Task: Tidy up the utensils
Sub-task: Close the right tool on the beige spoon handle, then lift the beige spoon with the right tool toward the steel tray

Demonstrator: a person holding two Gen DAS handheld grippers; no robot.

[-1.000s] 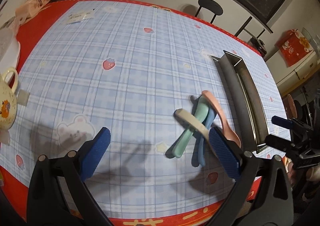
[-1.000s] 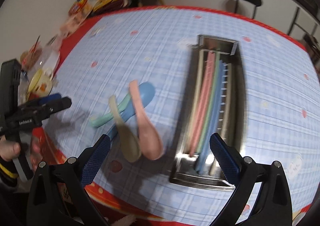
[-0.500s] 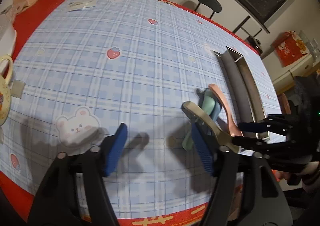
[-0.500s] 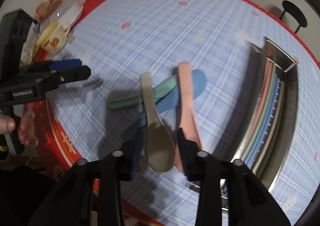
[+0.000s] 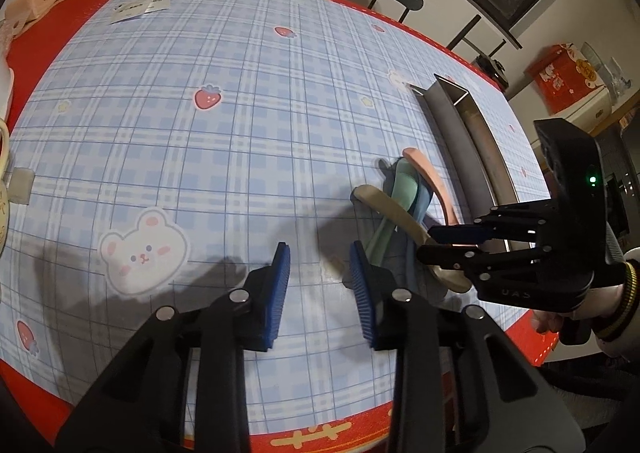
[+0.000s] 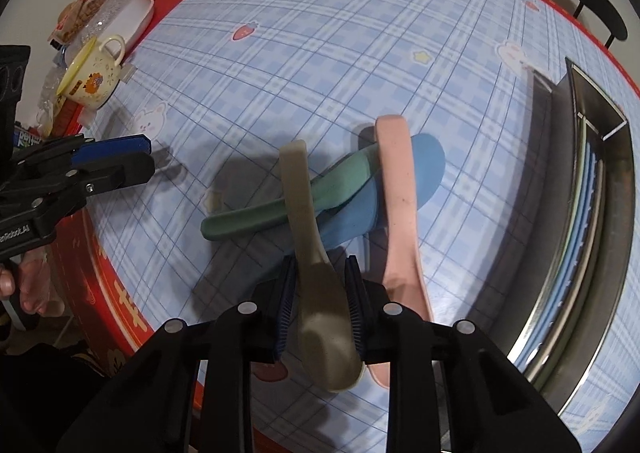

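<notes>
now the right gripper has clamped onto the beige spoon
left gripper closing on nothing; tray next.

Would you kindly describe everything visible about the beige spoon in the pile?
The beige spoon is a matte, plastic-looking soup spoon in khaki, with a flat handle and a deep oval bowl. It lies on top of the pile, its handle crossing over the green spoon and blue spoon, beside the pink spoon. Its bowl reaches the table's near red edge. The right tongs are shut on it where handle meets bowl.
</notes>
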